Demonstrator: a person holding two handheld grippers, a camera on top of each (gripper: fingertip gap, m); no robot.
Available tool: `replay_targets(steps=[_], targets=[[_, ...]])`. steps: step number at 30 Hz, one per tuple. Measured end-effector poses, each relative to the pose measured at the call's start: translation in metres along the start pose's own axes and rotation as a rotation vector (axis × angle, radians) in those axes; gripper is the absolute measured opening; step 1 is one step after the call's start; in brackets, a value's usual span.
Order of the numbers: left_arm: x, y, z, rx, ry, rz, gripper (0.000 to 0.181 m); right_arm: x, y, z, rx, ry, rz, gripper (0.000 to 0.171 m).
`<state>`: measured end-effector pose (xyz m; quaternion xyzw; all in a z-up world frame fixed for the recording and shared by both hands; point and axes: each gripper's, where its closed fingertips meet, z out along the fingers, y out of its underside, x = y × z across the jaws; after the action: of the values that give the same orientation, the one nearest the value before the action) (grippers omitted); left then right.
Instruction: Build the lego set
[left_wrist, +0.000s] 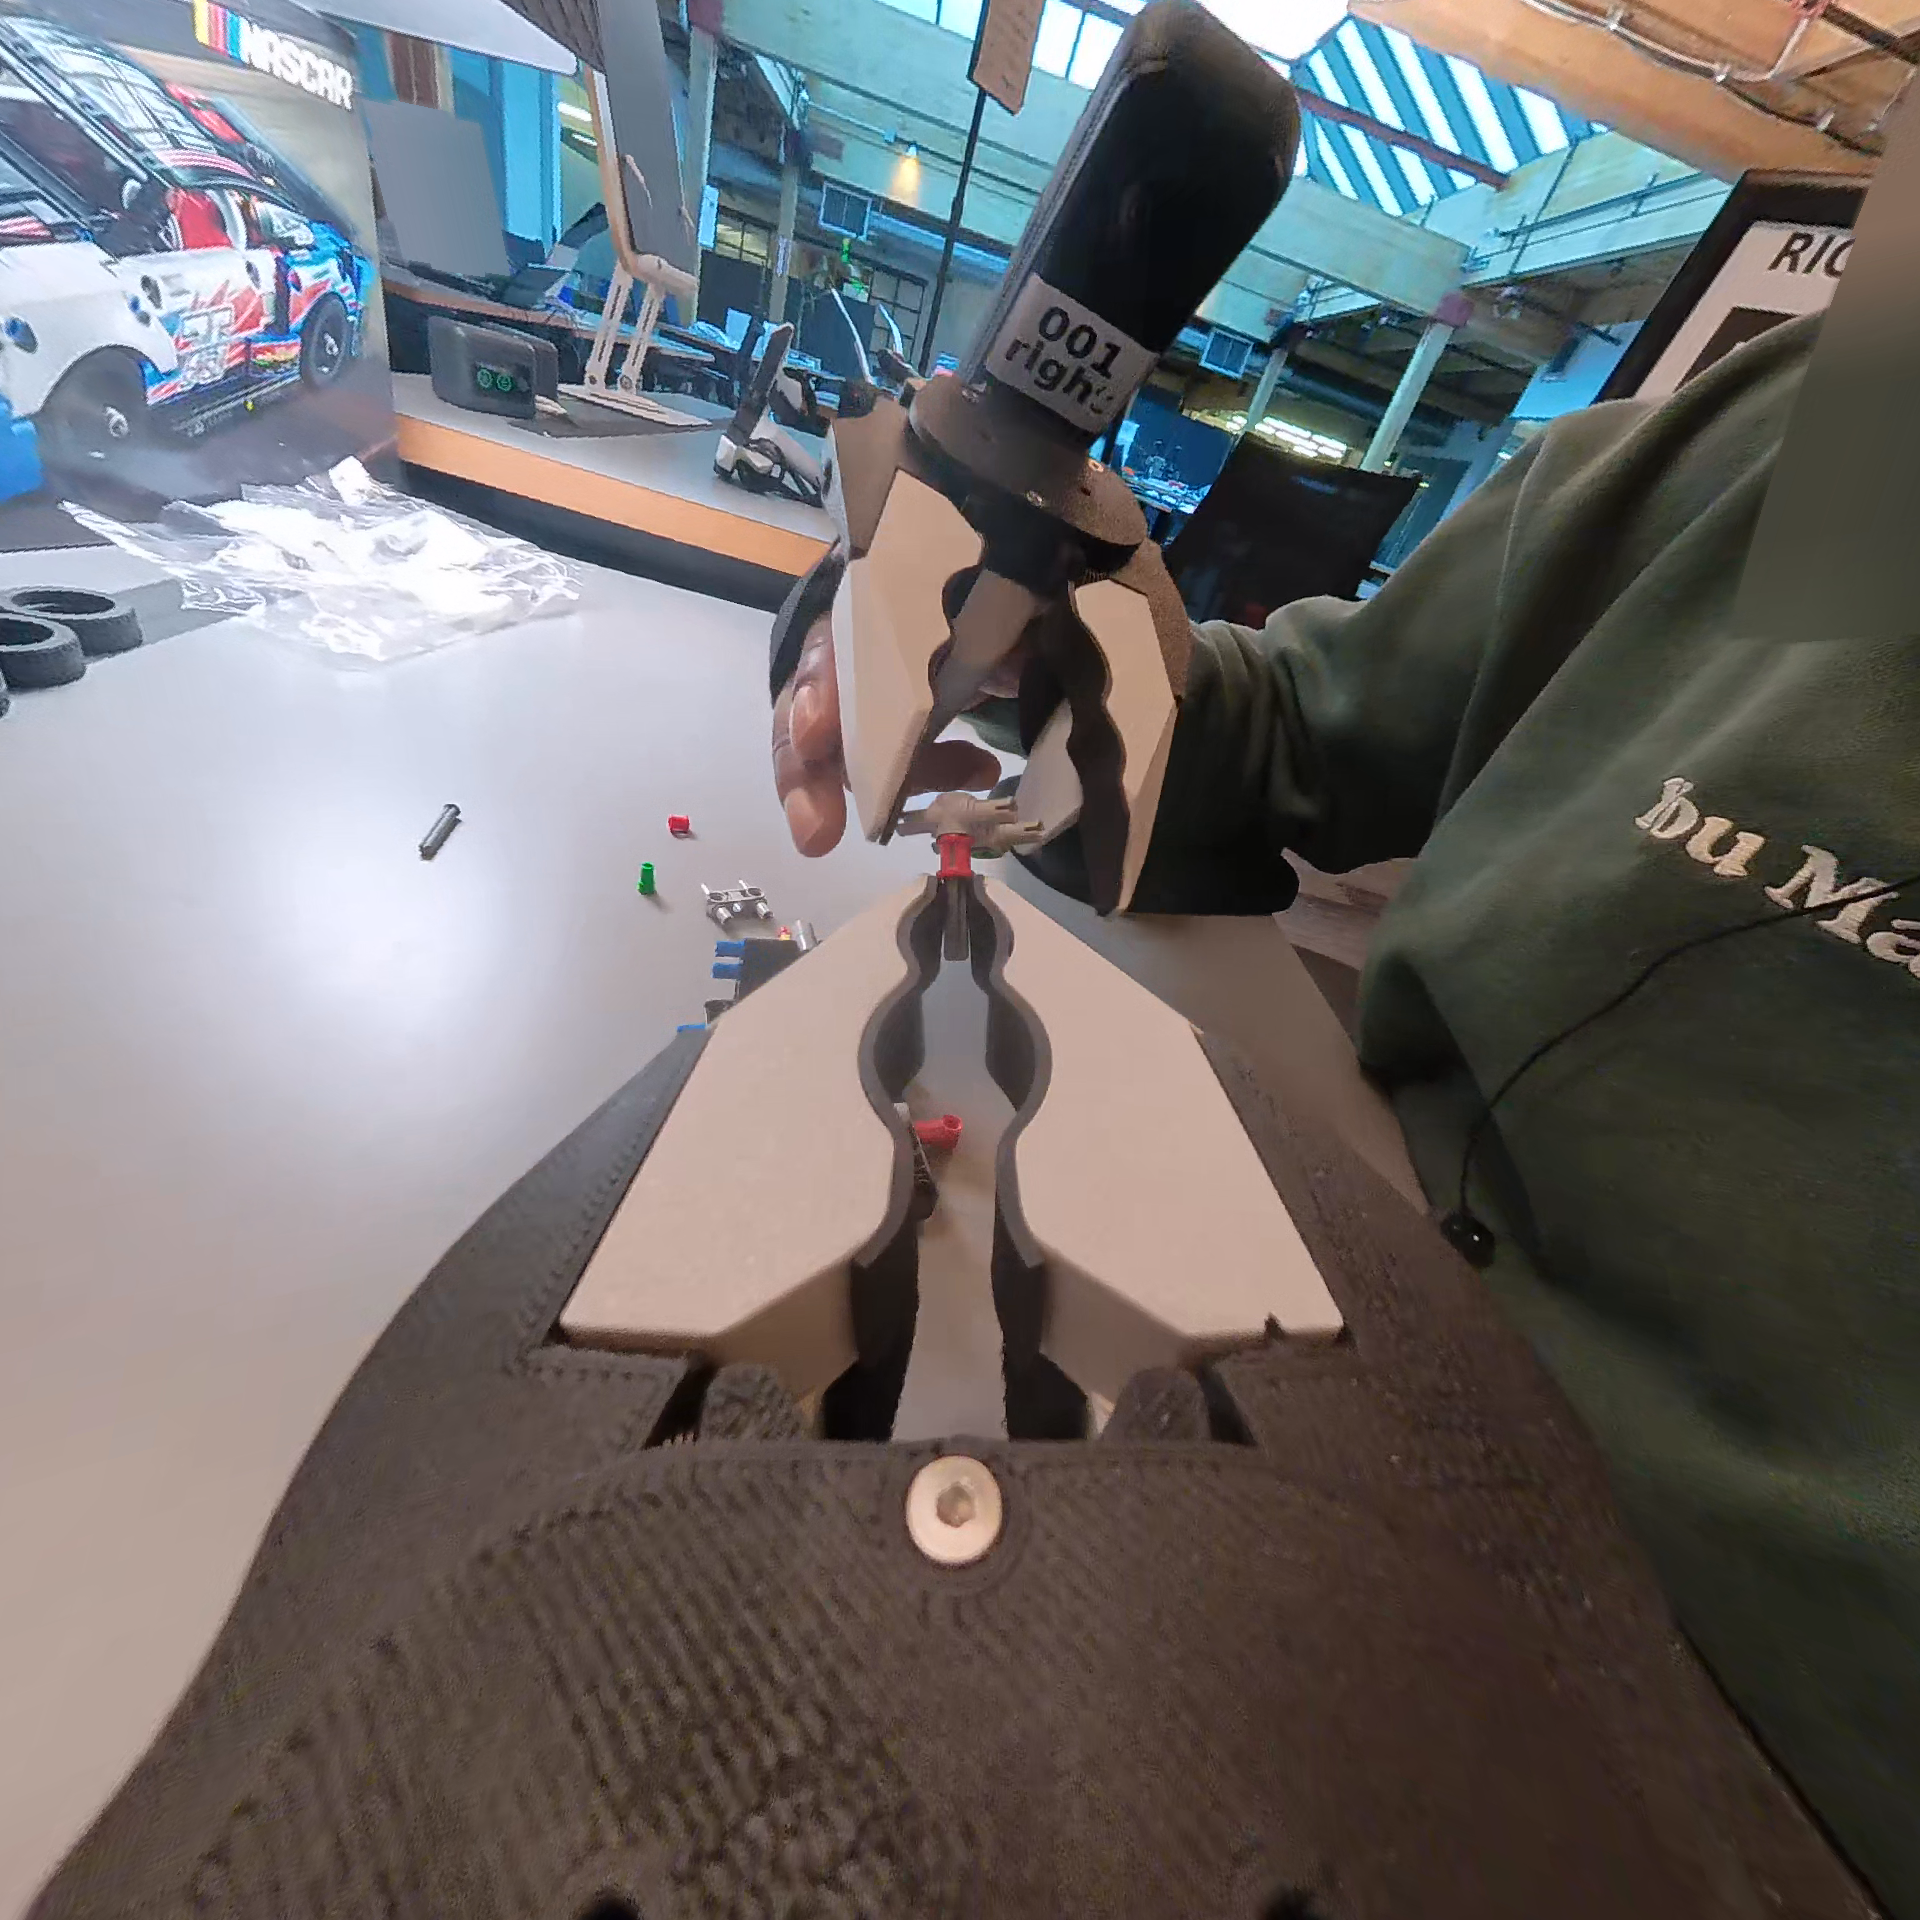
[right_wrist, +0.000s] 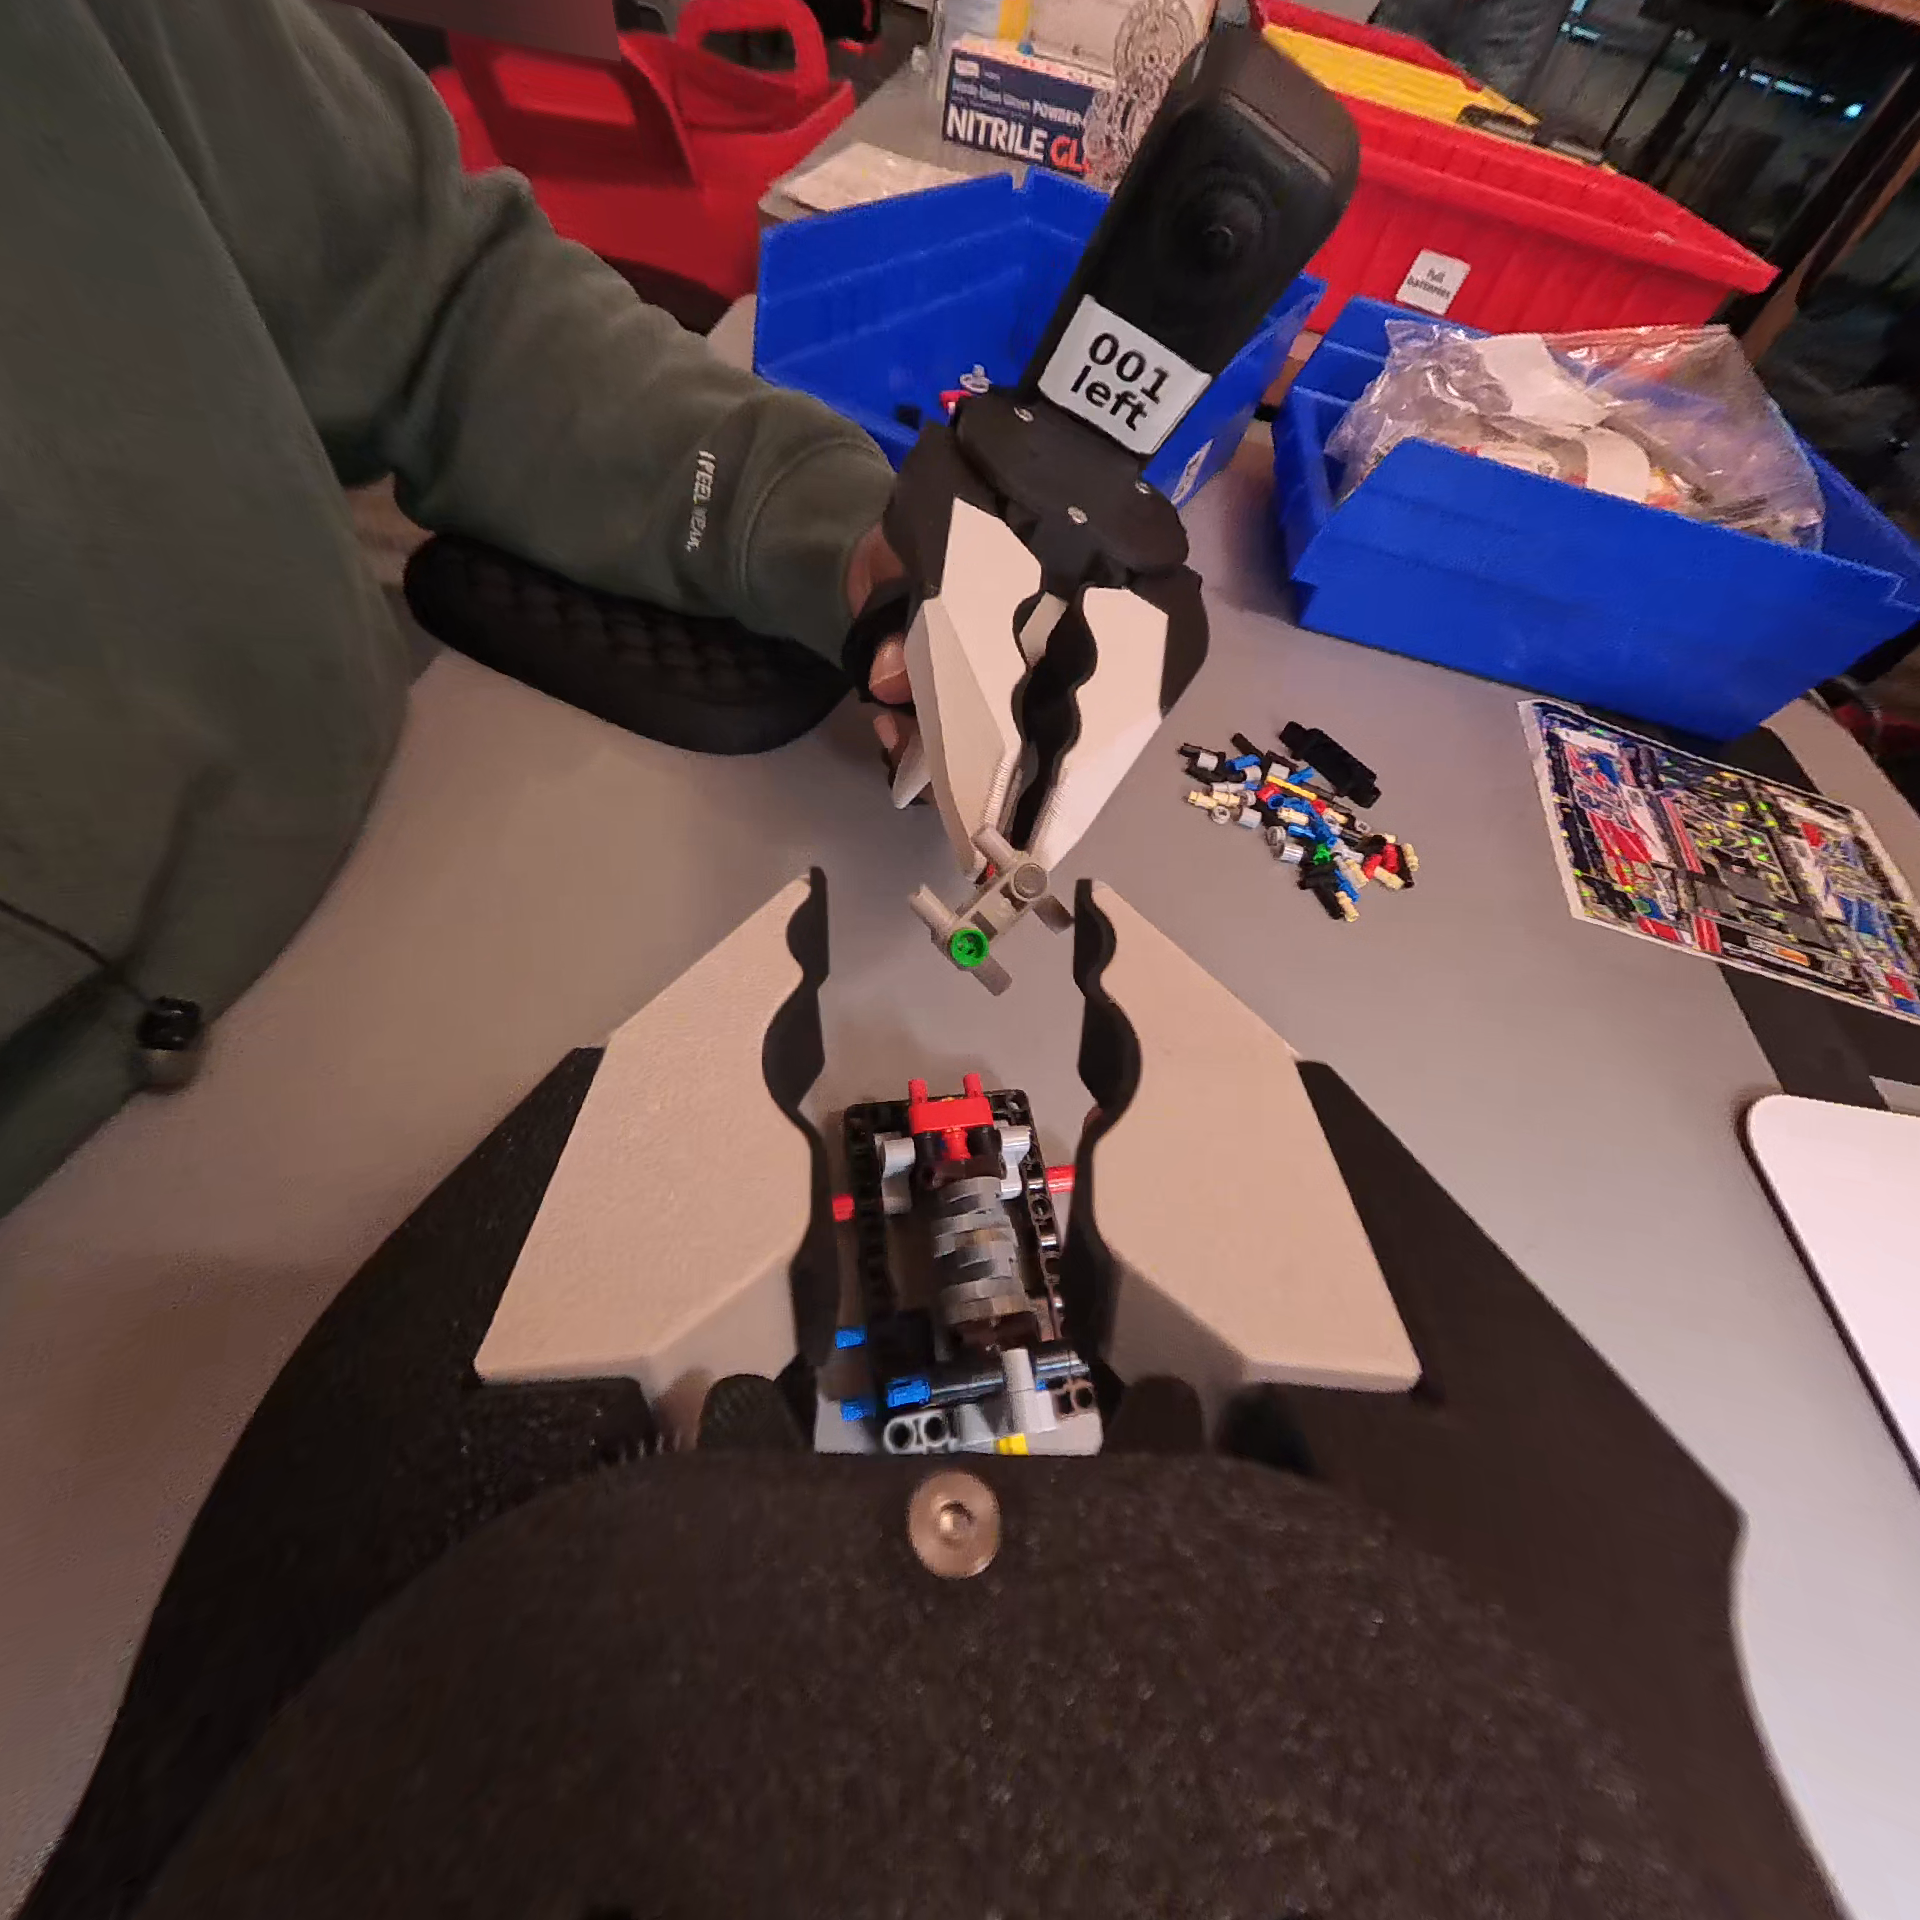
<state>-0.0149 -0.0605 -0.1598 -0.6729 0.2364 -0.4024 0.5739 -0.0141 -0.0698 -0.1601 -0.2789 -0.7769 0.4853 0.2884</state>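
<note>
the left tongs (left_wrist: 954, 888) are closed at the tips on a small grey lego piece (right_wrist: 995, 902), a cross-shaped connector with a green pin (right_wrist: 967, 944) in it and a red pin (left_wrist: 953, 858) on one side. in the left wrist view this piece sits just in front of the left tips, and the right tongs (left_wrist: 951, 826) come from above, with their tips on both sides of it. i cannot tell if these tips touch it. in the right wrist view the right tongs (right_wrist: 948, 896) stand wide open and grip nothing, and the piece hangs between their tips.

under the right tongs, on the grey worktop (right_wrist: 1351, 1091), lies the half-built lego frame (right_wrist: 961, 1247), black with grey gears and red and blue pins. a small heap of loose lego parts (right_wrist: 1294, 821) lies to the right, near a sticker sheet (right_wrist: 1714, 894). two blue bins (right_wrist: 1558, 561) stand farther back. in the left wrist view, some loose pins (left_wrist: 646, 878) lie on the worktop, with black tyres (left_wrist: 62, 629) and a clear plastic bag (left_wrist: 343, 571) at far left.
</note>
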Motion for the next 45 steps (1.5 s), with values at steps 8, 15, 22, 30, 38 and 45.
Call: replay_targets(steps=[8, 15, 22, 30, 38, 45], targets=[[-0.011, -0.005, -0.007, 0.036, -0.036, -0.044, 0.002, 0.013, 0.005, -0.004, -0.001, 0.054, 0.018, 0.029], [-0.022, -0.008, -0.011, 0.061, -0.076, -0.086, 0.002, 0.019, 0.002, -0.007, 0.029, 0.086, 0.024, 0.021], [-0.024, -0.006, -0.011, 0.06, -0.072, -0.115, 0.002, 0.027, 0.003, -0.008, 0.025, 0.139, 0.001, 0.02], [-0.019, -0.004, -0.008, 0.049, -0.043, -0.115, 0.002, 0.026, 0.013, -0.005, -0.036, 0.159, -0.079, 0.028], [-0.008, -0.002, -0.005, 0.037, 0.017, -0.116, 0.002, 0.02, 0.012, -0.003, -0.084, 0.175, -0.234, 0.044], [-0.006, 0.004, -0.001, 0.009, 0.038, -0.134, 0.002, 0.017, 0.019, 0.004, -0.134, 0.193, -0.318, 0.034]])
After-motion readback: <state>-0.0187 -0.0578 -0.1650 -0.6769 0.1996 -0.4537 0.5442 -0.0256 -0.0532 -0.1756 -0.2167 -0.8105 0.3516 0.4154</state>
